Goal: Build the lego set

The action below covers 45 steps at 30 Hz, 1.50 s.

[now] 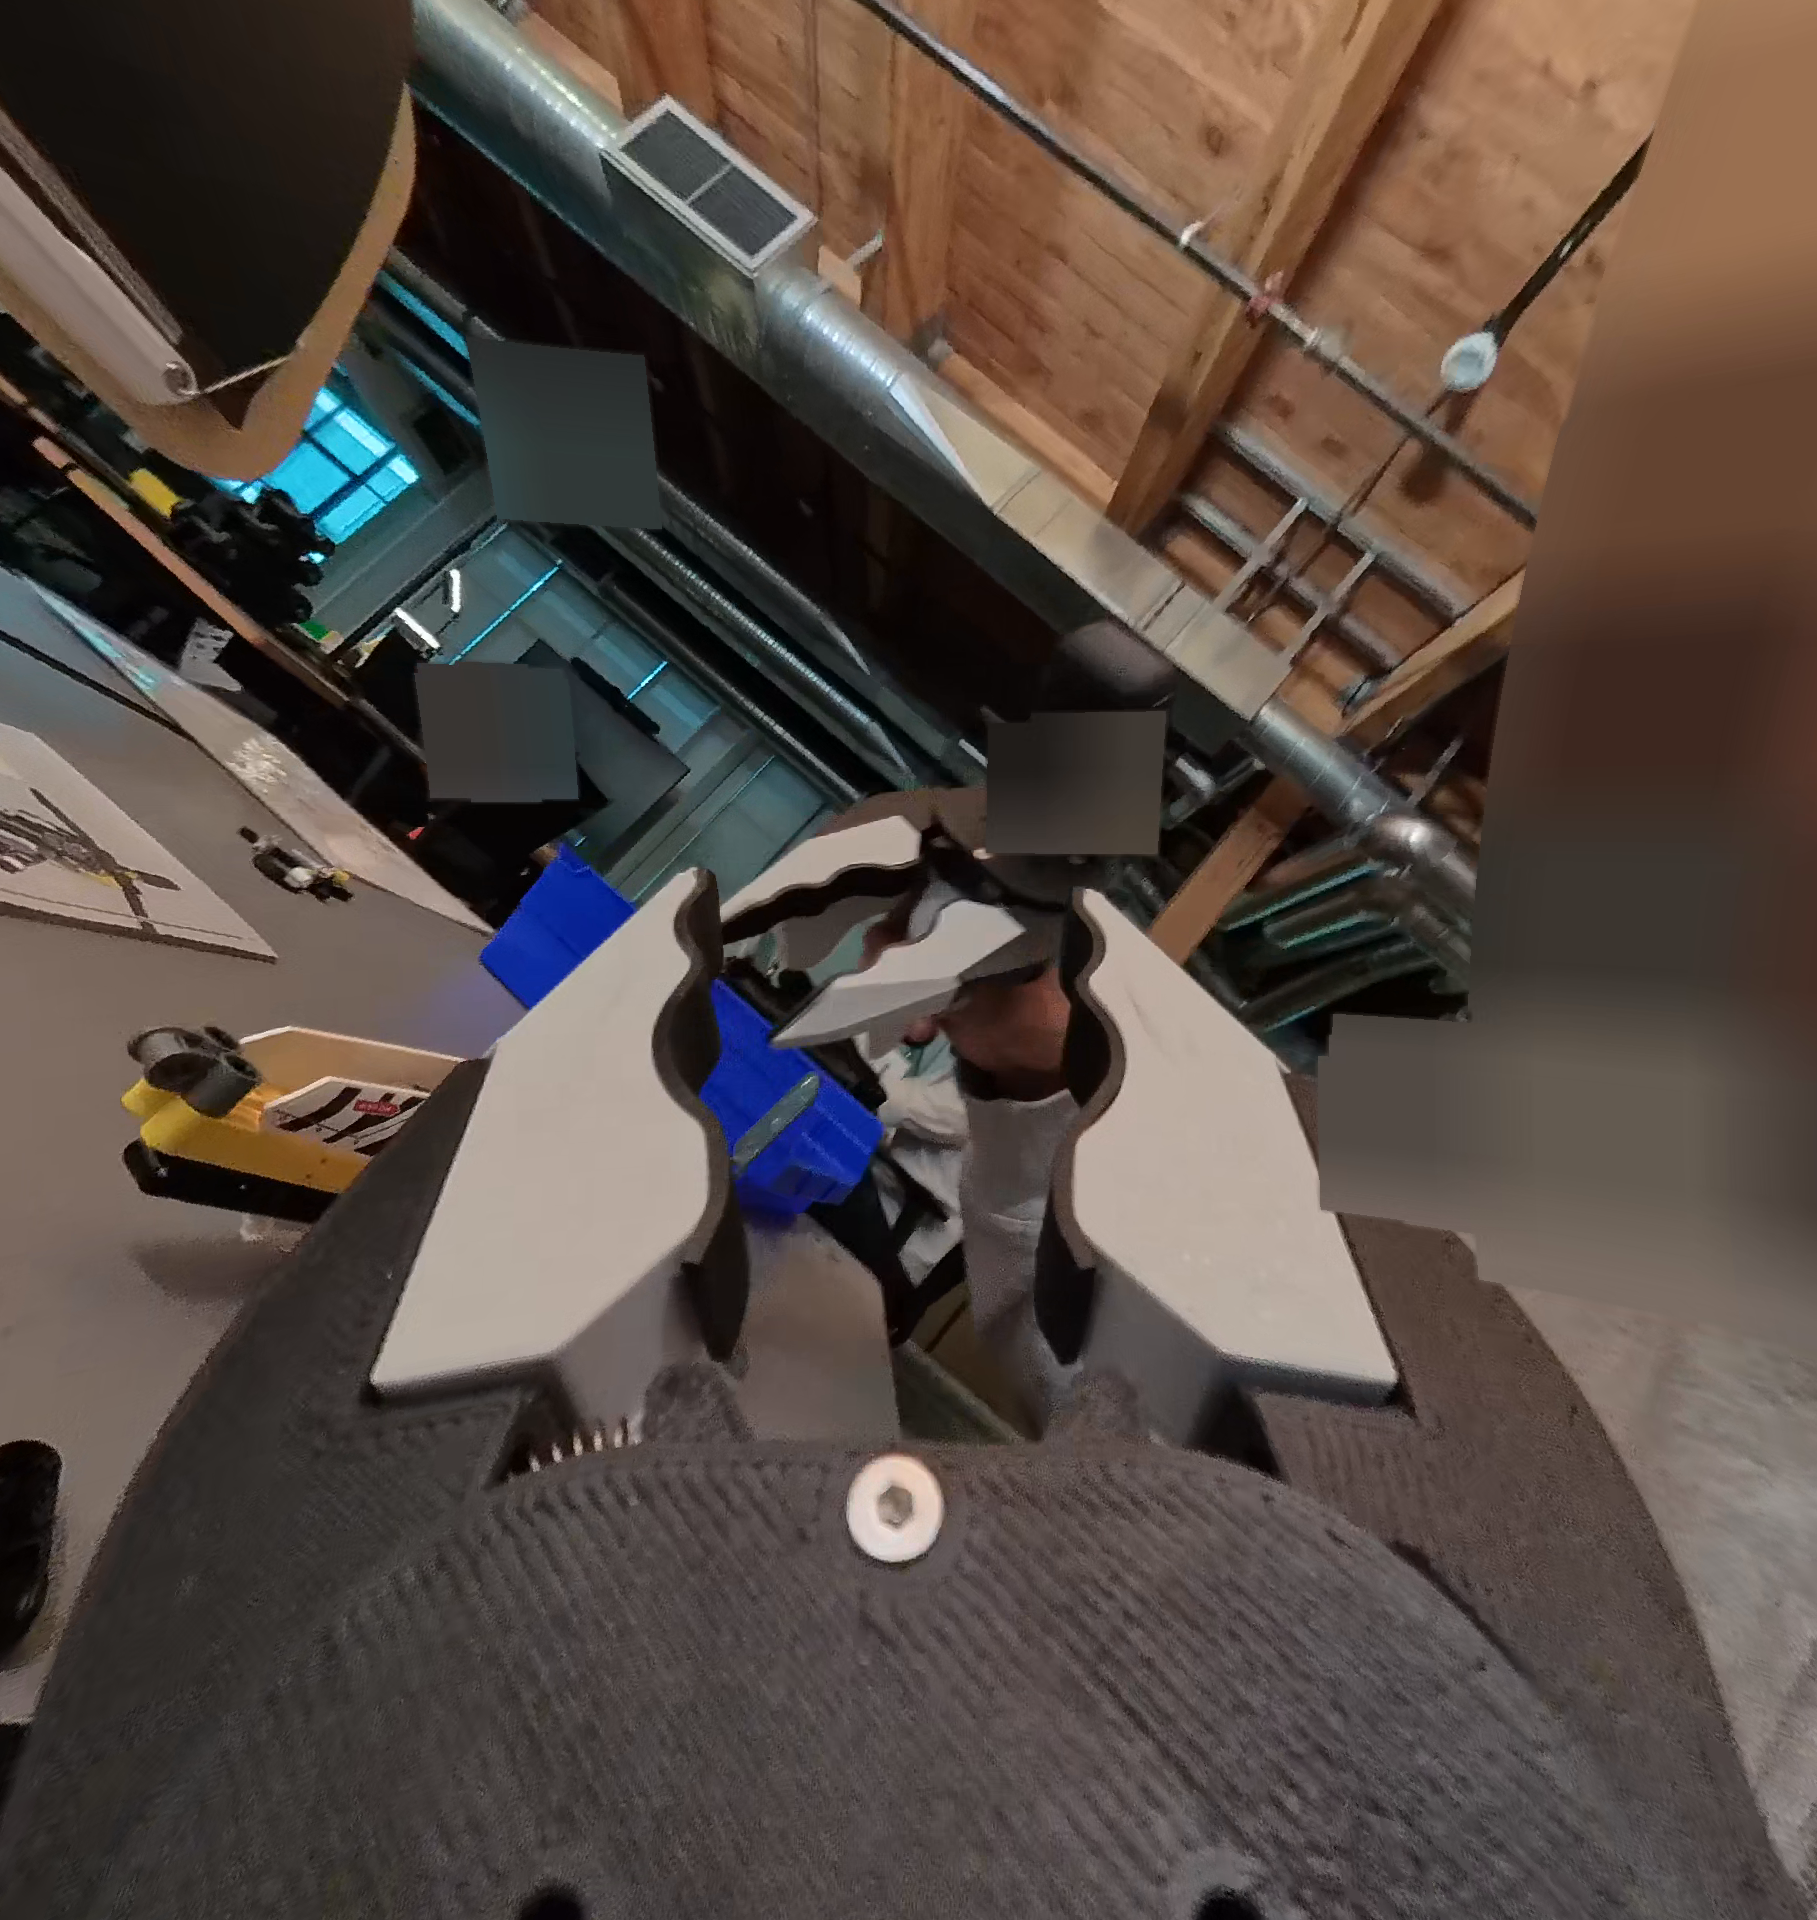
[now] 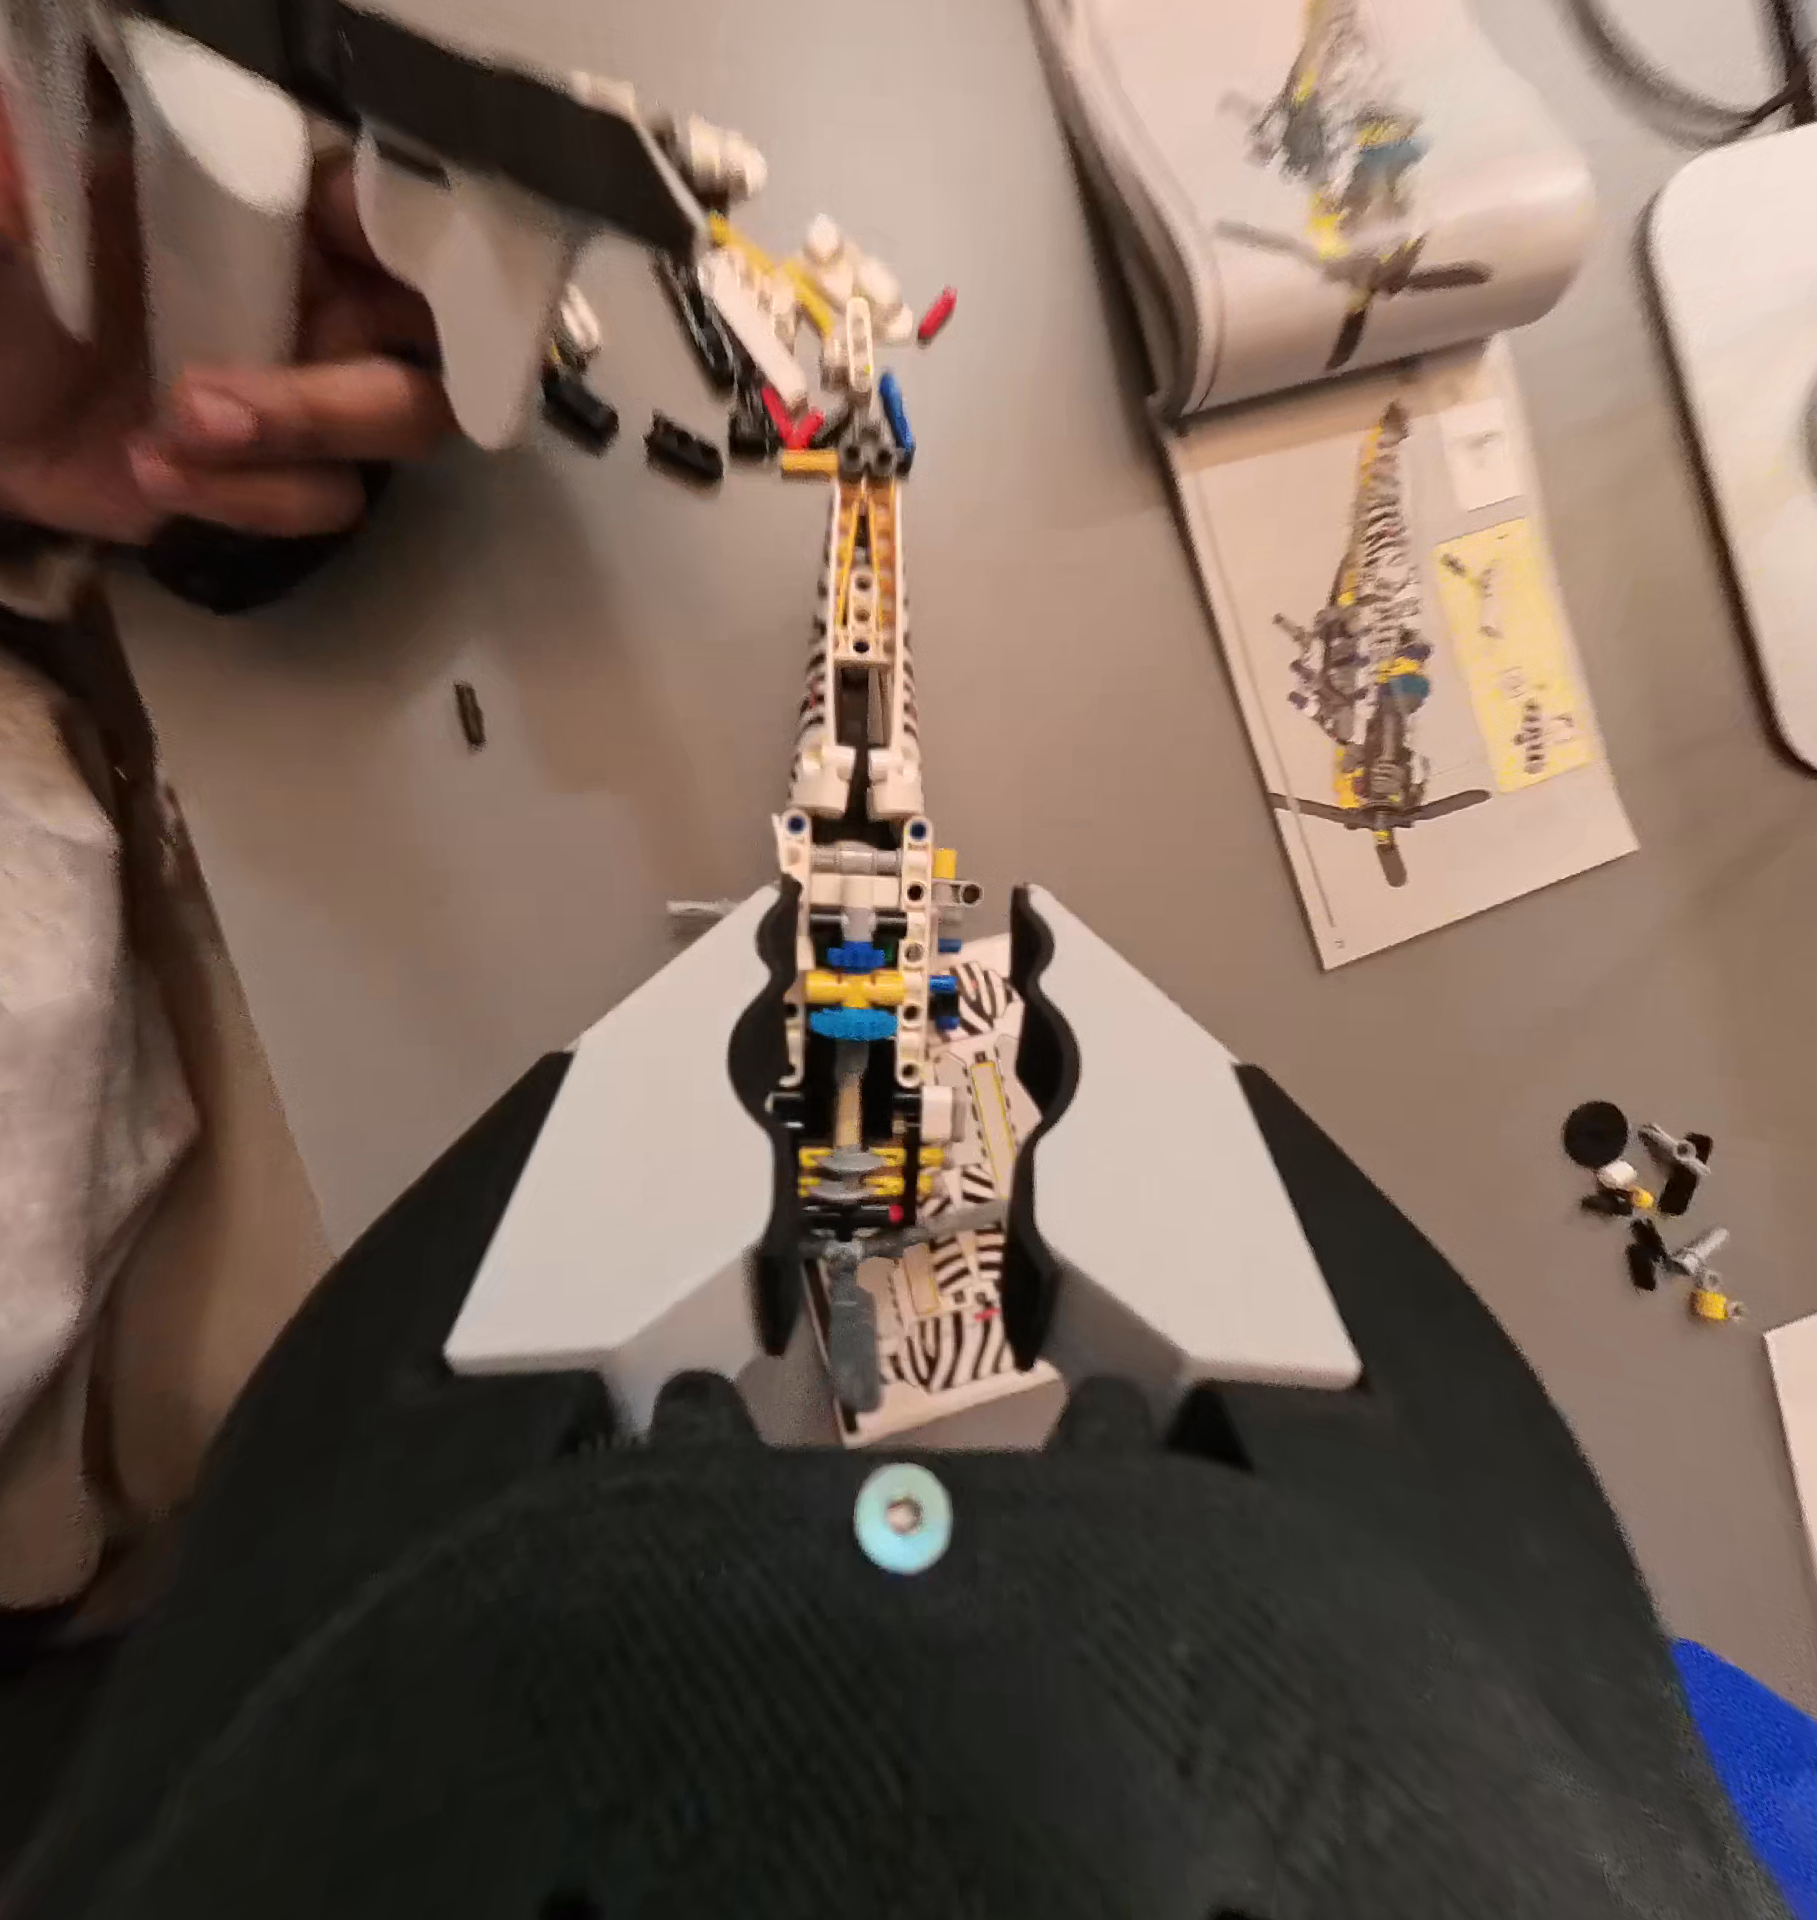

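Right wrist view: the right gripper (image 2: 899,1049) has its jaws spread around a long white, yellow and zebra-striped lego model (image 2: 862,914) lying at frame centre on the grey desk (image 2: 571,831); whether they touch it is unclear. Loose pieces (image 2: 769,343) lie above. Left wrist view: the left gripper (image 1: 888,1049) is tilted upward, jaws apart and empty.

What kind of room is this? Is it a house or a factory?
Probably a workshop or lab in a warehouse-like building, not a house. Overhead run a bare metal air duct and wooden ceiling beams, and a grey worktable holds a half-built lego model beside its instruction booklet.
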Tool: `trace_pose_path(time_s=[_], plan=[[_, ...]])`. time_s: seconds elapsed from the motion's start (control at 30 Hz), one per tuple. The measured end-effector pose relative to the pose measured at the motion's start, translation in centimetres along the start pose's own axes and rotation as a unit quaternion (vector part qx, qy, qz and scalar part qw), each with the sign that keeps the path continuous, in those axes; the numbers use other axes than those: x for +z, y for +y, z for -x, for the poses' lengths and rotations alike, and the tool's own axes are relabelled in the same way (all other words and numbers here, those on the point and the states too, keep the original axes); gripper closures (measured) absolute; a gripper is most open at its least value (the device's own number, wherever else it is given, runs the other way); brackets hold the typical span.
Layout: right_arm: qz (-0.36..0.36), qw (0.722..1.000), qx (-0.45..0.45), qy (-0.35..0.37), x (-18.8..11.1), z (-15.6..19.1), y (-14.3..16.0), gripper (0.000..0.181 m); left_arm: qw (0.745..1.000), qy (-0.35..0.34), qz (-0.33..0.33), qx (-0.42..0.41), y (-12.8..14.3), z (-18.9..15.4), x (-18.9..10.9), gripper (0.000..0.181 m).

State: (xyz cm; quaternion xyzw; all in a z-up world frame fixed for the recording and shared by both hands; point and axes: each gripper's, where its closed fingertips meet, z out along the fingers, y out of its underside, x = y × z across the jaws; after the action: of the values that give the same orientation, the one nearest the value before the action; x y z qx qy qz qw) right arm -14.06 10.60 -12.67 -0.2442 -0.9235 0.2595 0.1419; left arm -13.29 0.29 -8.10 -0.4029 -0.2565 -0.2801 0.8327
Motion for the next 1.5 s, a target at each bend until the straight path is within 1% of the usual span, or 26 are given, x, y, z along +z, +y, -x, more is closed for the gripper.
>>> trace_pose_path(time_s=[0.07, 0.13, 0.2, 0.27, 0.33, 0.4, 0.43, 0.5, 0.57, 0.6, 0.63, 0.77, 0.83, 0.97, 1.03, 1.1, 1.23, 1.3, 1.4, 1.5], plan=[[-0.064, 0.997, 0.019, 0.028, -1.6, 0.6, -0.8, 0.143, 0.999, -0.02, 0.028, 0.033, 0.8, 0.1, 0.5, 0.12], [-0.132, 0.988, 0.042, 0.069, -2.9, 1.1, -1.0, 0.142, 0.993, -0.053, 0.069, 0.074, 1.9, 0.5, 1.2, 0.121], [-0.197, 0.971, 0.075, 0.116, -4.0, 1.5, -0.5, 0.14, 0.984, -0.074, 0.117, 0.117, 3.1, 0.6, 2.0, 0.123], [-0.249, 0.949, 0.11, 0.159, -4.5, 1.9, 0.8, 0.137, 0.965, -0.101, 0.177, 0.163, 4.7, 1.3, 2.7, 0.123], [-0.297, 0.92, 0.143, 0.21, -5.1, 2.0, 2.7, 0.133, 0.939, -0.128, 0.245, 0.204, 6.4, 2.4, 3.0, 0.122], [-0.373, 0.878, 0.18, 0.241, -6.0, 1.9, 4.5, 0.133, 0.908, -0.163, 0.299, 0.245, 7.6, 4.0, 2.8, 0.122], [-0.416, 0.854, 0.198, 0.242, -6.5, 2.0, 5.2, 0.133, 0.894, -0.178, 0.317, 0.263, 7.9, 4.7, 2.6, 0.122], [-0.494, 0.814, 0.214, 0.217, -7.7, 2.6, 5.8, 0.131, 0.873, -0.194, 0.342, 0.288, 8.3, 5.7, 2.4, 0.122], [-0.551, 0.787, 0.2, 0.192, -8.5, 3.6, 5.2, 0.132, 0.858, -0.203, 0.354, 0.311, 8.3, 6.4, 2.3, 0.122], [-0.566, 0.782, 0.182, 0.188, -8.6, 4.3, 4.5, 0.135, 0.854, -0.206, 0.356, 0.317, 8.2, 6.7, 2.3, 0.123], [-0.563, 0.787, 0.164, 0.192, -8.2, 4.8, 3.9, 0.137, 0.855, -0.202, 0.357, 0.318, 8.1, 6.7, 2.4, 0.124], [-0.462, 0.853, 0.086, 0.228, -4.4, 6.1, 2.2, 0.141, 0.863, -0.184, 0.348, 0.316, 7.7, 6.6, 2.7, 0.128], [-0.422, 0.869, 0.068, 0.251, -3.1, 6.0, 1.8, 0.142, 0.865, -0.177, 0.358, 0.305, 8.0, 6.6, 2.7, 0.127], [-0.378, 0.875, 0.041, 0.298, -1.8, 5.4, 1.5, 0.152, 0.857, -0.169, 0.388, 0.296, 8.9, 7.0, 2.8, 0.127], [-0.36, 0.878, 0.03, 0.314, -1.3, 5.1, 1.4, 0.155, 0.852, -0.165, 0.399, 0.295, 9.3, 7.1, 2.7, 0.132], [-0.341, 0.883, 0.024, 0.323, -0.7, 4.7, 1.4, 0.158, 0.849, -0.166, 0.406, 0.294, 9.5, 7.2, 2.7, 0.135], [-0.302, 0.895, 0.037, 0.325, 0.5, 3.8, 1.8, 0.157, 0.84, -0.173, 0.415, 0.303, 9.4, 7.6, 2.5, 0.14], [-0.29, 0.895, 0.046, 0.336, 0.6, 3.4, 2.0, 0.158, 0.843, -0.173, 0.414, 0.298, 9.4, 7.6, 2.5, 0.142], [-0.272, 0.884, 0.04, 0.377, 0.3, 2.7, 2.6, 0.169, 0.853, -0.171, 0.409, 0.277, 9.1, 7.7, 2.5, 0.149], [-0.24, 0.89, 0.018, 0.387, 1.2, 2.8, 2.7, 0.171, 0.857, -0.171, 0.406, 0.269, 9.0, 7.7, 2.5, 0.15]])
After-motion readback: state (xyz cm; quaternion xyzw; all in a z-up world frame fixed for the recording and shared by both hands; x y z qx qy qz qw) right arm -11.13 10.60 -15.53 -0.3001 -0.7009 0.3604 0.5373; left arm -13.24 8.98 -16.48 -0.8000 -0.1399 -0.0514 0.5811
